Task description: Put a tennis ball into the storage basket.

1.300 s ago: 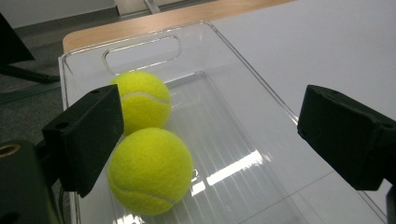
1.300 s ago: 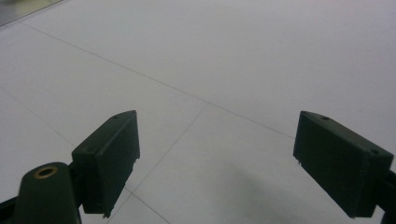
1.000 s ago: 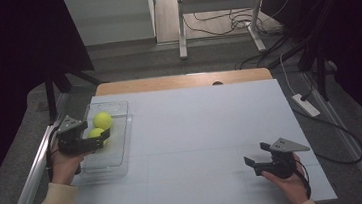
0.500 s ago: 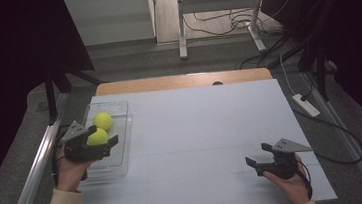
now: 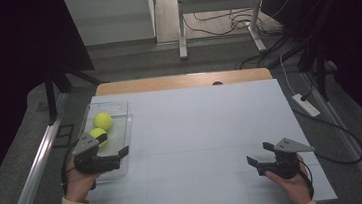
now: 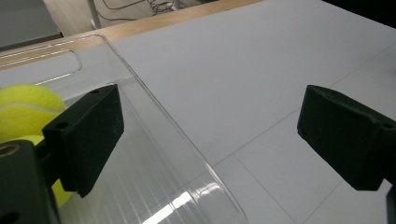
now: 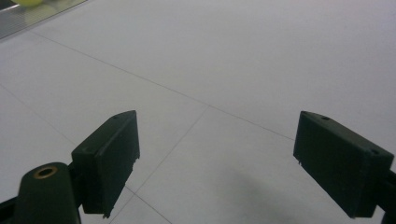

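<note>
My left gripper (image 5: 116, 156), jaws wide apart and empty, hovers over the near right edge of the clear plastic rectangular tray (image 5: 122, 138) at the table's left side. Two fuzzy yellow-green tennis balls (image 5: 102, 120) lie inside that tray. My right gripper (image 5: 260, 155), jaws likewise spread and empty, sits low over the pale grey tabletop (image 5: 196, 125), well apart.

Dark room, cable-strewn floor (image 5: 222, 25)

Lab-like recording room: dark curtains (image 5: 19, 57), white-topped table (image 5: 196, 125), loose floor cables (image 5: 222, 25), power strip (image 5: 306, 105).
</note>
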A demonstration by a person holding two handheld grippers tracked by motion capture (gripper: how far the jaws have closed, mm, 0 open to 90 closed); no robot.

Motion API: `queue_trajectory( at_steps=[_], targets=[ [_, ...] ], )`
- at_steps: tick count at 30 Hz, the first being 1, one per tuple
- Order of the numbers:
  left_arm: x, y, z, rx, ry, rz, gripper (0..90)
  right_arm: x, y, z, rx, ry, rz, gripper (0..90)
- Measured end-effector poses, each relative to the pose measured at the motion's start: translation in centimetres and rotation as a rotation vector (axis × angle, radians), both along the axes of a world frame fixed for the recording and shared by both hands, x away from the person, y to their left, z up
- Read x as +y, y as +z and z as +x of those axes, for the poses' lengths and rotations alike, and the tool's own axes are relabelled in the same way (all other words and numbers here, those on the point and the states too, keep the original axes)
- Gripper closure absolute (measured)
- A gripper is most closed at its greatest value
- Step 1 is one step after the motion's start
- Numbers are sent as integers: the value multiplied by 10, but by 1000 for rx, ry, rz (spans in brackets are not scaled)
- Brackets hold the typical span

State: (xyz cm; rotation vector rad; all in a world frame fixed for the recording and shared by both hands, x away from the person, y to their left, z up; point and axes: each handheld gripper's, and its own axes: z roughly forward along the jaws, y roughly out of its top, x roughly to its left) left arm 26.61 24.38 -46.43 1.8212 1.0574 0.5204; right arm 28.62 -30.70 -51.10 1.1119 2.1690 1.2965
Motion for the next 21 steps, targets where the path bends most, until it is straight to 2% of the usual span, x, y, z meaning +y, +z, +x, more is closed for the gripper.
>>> queue_trajectory(
  at_steps=[3,10,21],
  targets=[
    [-4,-5,-5,-9,-19,-4,81,0,1,-1,-4,-2,1,145],
    [-9,-18,-13,-4,-55,-15,80,-2,3,-2,-11,-10,3,143],
    [-11,-31,-22,-2,-72,-24,79,-5,8,-3,-33,-13,29,141]
  ],
)
